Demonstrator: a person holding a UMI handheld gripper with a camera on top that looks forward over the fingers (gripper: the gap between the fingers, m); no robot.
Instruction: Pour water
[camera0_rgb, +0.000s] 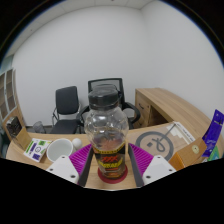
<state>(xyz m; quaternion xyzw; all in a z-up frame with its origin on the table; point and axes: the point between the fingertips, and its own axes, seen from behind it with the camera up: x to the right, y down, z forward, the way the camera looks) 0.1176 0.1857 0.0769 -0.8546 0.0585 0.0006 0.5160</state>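
A clear plastic bottle (108, 128) with a clear cap and a red and yellow label stands upright between my fingers, its base on a red round coaster (112, 176) on the wooden table (140, 150). My gripper (110, 158) is shut on the bottle, with the pink pads (80, 158) against the label on both sides. A white cup (62, 148) sits on the table to the left, beyond the left finger.
A small purple and white box (38, 151) lies left of the cup. To the right are a grey round disc (155, 142), an orange packet (188, 153) and a purple box (213, 128). Two black chairs (67, 105) and a wooden desk (170, 104) stand behind.
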